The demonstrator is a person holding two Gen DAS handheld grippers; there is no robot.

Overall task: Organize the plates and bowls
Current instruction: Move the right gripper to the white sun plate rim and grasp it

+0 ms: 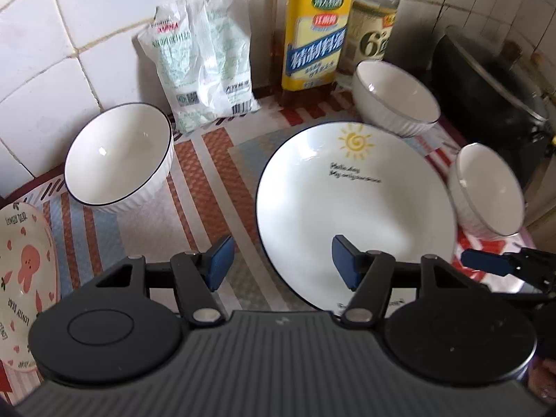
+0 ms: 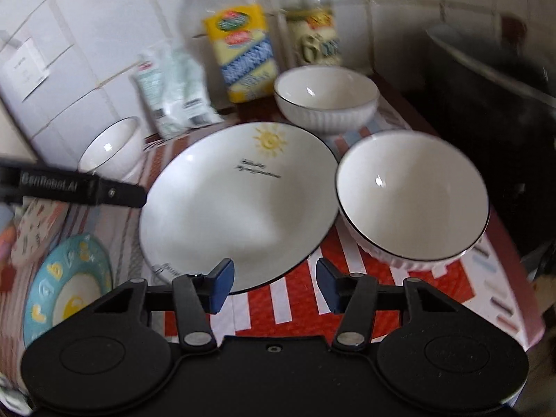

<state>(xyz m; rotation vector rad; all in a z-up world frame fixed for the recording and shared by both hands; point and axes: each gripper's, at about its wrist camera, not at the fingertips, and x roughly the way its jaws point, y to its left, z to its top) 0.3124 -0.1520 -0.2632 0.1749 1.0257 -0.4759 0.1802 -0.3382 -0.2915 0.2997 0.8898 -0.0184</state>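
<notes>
1. Your left gripper [image 1: 281, 260] is part open with nothing between the pads; its right pad hangs over the near rim of the sun plate [image 1: 354, 208], the left pad over the striped mat [image 1: 208, 180].
2. Your right gripper [image 2: 274, 283] is part open and holds nothing; it hovers over the mat at the sun plate's near edge.
3. The pink cartoon plate [image 1: 24, 271] lies at the near left of the bench; the blue-rimmed plate [image 2: 67, 288] lies near it.
4. The sun plate sits mid-bench, flat.
5. One white bowl [image 2: 413, 198] sits just right of the sun plate, touching or nearly so.
6. A second bowl [image 1: 118, 154] sits left, by the tiled wall.
7. A third bowl [image 2: 325, 99] sits behind the plate.
8. At the far edge: a white bag [image 1: 205, 59], a yellow-label bottle [image 1: 314, 31], a clear bottle [image 1: 373, 24].
9. A dark pot [image 1: 493, 100] sits at the far right.
</notes>
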